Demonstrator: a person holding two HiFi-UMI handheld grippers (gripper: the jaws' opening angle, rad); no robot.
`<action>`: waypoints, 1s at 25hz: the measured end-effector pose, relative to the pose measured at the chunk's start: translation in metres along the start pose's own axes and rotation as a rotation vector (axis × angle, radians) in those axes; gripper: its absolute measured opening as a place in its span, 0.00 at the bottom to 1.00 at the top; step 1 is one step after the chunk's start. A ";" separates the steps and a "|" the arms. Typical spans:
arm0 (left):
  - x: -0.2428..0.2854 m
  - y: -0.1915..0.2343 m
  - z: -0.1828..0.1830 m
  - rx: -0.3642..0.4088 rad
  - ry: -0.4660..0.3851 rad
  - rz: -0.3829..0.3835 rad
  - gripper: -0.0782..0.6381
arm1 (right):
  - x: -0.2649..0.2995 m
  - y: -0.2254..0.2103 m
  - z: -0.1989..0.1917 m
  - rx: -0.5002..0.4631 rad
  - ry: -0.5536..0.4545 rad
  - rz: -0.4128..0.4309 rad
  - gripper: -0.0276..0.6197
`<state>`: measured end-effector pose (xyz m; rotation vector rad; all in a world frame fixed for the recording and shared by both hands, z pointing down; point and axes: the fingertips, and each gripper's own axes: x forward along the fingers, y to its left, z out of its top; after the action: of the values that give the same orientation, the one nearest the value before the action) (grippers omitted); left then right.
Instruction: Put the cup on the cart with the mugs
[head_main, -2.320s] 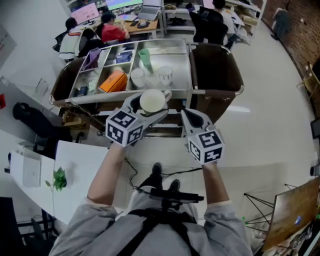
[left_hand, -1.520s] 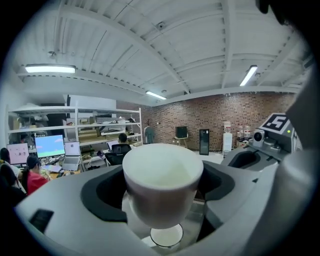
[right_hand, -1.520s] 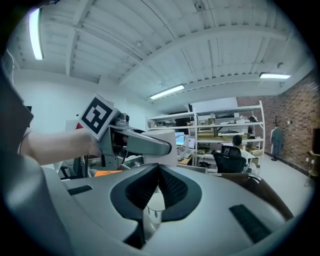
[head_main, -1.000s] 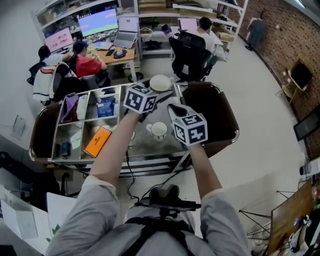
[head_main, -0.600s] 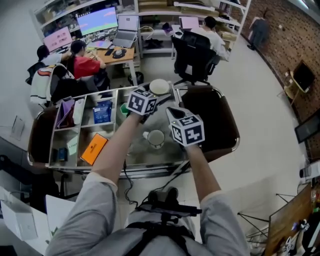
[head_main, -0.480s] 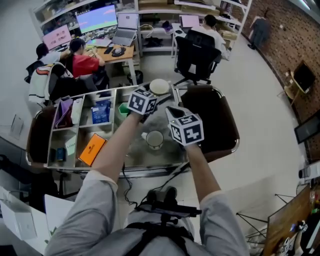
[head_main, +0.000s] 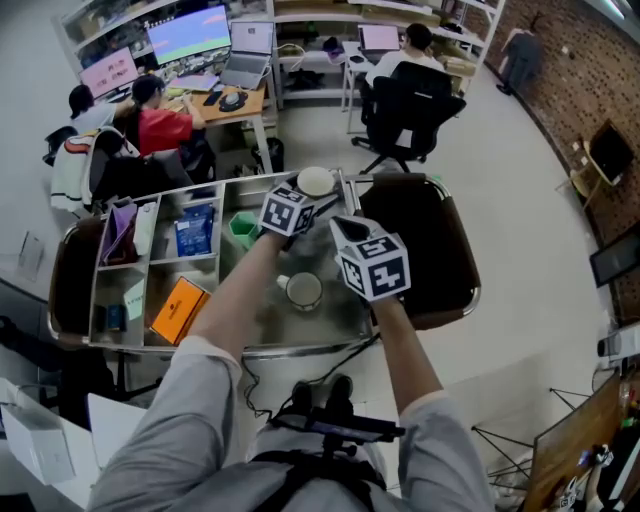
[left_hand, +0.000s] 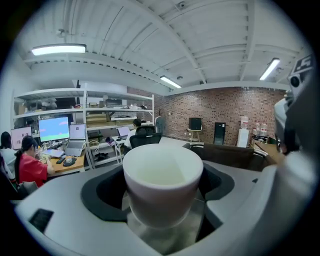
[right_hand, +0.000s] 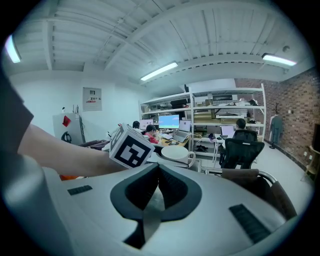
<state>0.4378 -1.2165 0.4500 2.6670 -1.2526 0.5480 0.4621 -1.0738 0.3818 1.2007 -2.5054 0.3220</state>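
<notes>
1. Squarely between the left gripper's (head_main: 312, 192) wide-spread jaws sits the white cup (left_hand: 162, 180), their pads pressing its sides.
2. Right gripper (right_hand: 157, 175): jaws together, holding nothing, just right of the left one.
3. Head view puts the cup over the cart's (head_main: 300, 346) far rail; whether it touches the cart I cannot tell.
4. One mug (head_main: 303, 291) stands in the cart's wide right section, nearer than the cup.
5. Left compartments hold a green cup (head_main: 242, 228), a blue packet (head_main: 195, 232) and an orange box (head_main: 178, 308).
6. Only the right gripper view shows the cup's handle (right_hand: 191, 158), pointing right. The left gripper view shows its bare inside. The head view alone shows the compartments.
</notes>
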 end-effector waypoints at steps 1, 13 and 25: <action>0.003 0.002 -0.003 -0.001 0.005 0.001 0.71 | 0.000 -0.001 0.001 -0.003 -0.001 0.000 0.02; 0.029 0.009 -0.022 -0.041 0.031 -0.016 0.71 | 0.000 -0.006 0.003 -0.003 -0.011 0.008 0.02; 0.045 0.007 -0.049 -0.073 0.090 -0.019 0.71 | -0.007 -0.015 0.004 0.010 -0.015 0.009 0.02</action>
<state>0.4463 -1.2395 0.5124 2.5616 -1.1982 0.6005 0.4769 -1.0793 0.3756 1.2008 -2.5254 0.3296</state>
